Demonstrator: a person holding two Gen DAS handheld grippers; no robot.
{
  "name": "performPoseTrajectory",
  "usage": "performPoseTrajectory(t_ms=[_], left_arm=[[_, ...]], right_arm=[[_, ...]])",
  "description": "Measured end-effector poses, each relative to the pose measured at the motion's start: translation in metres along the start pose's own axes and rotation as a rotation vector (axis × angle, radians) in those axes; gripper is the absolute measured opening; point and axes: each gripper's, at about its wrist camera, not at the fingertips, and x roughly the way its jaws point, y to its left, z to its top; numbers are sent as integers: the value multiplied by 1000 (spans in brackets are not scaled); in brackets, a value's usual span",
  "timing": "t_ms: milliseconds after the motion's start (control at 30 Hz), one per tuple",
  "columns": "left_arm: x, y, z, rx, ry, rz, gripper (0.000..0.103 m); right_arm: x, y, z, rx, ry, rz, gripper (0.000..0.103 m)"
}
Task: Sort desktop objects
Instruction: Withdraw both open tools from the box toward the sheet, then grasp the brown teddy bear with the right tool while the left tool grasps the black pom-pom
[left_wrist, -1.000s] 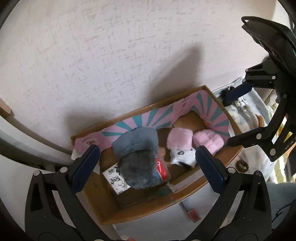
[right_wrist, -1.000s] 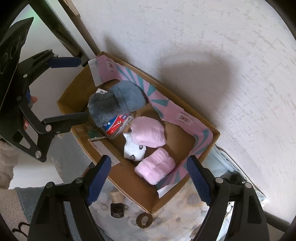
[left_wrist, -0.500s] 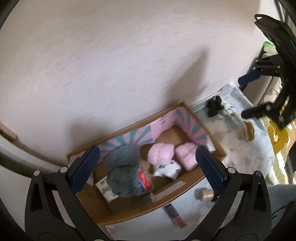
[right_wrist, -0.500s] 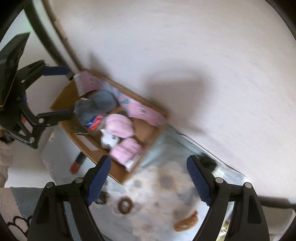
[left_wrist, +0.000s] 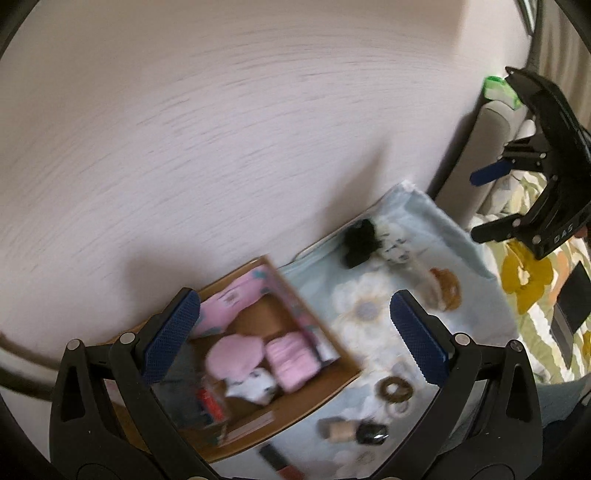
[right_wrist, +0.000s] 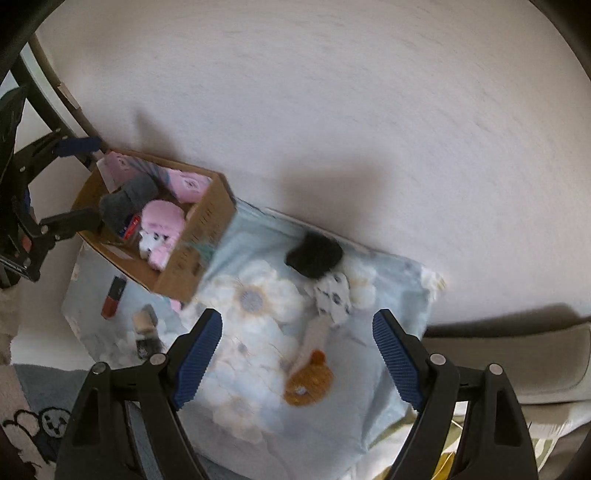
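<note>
Hovering high above the surface, the left gripper (left_wrist: 295, 339) has its blue-padded fingers spread wide with nothing between them, and the right gripper (right_wrist: 297, 350) is likewise spread wide and empty. Both views are motion-blurred.

From the right wrist view, the cardboard box (right_wrist: 195, 254) sits at about 10 o'clock, against the pale wall (right_wrist: 332, 110). Inside it lie a grey fluffy item (right_wrist: 125, 199), two pink fluffy items (right_wrist: 162, 221) and a small white piece (right_wrist: 149, 242) tucked beside them (details are too smeared to say more). The box rests partly on a light-blue floral cloth (right_wrist: 258, 369).

On the cloth, near 12 o'clock of the right gripper, lies a black fluffy item (right_wrist: 314, 254), touching a white spotted piece (right_wrist: 334, 295) just below it. An orange-brown item (right_wrist: 308, 380) lies between the fingers, toward the lower middle. At 9 o'clock, outside the box, are a red-and-black small tube (right_wrist: 112, 297) and a small beige-and-black bottle (right_wrist: 146, 332) lying on its side.

From the left wrist view, a brown ring-shaped hair tie (left_wrist: 393, 391) lies at 4 o'clock of the box, on the cloth.
</note>
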Motion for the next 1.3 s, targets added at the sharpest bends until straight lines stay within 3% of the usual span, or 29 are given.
performPoseTrajectory(t_ms=[233,400,600,700,800,967,1300], left_arm=[[27,-46,25,8,18,-27,103],[65,-71,41,-88,60,-55,103],[128,-84,50,-211,131,8,101],[160,-83,46,-295,186,-7,99],[182,-82,40,-351,198,16,99],[216,-74,34,-465,191,48,98],[257,-78,26,-511,196,98,74]], right_arm=[[-1,-19,-39,53,-22,-3,81],[10,-22,-66,36,-16,-23,81],[41,-29,-98,100,-9,30,81],[61,-30,-111,129,6,50,81],[75,-28,-121,122,16,24,81],[97,-28,-133,124,16,51,81],[124,-20,-126,129,-34,9,81]])
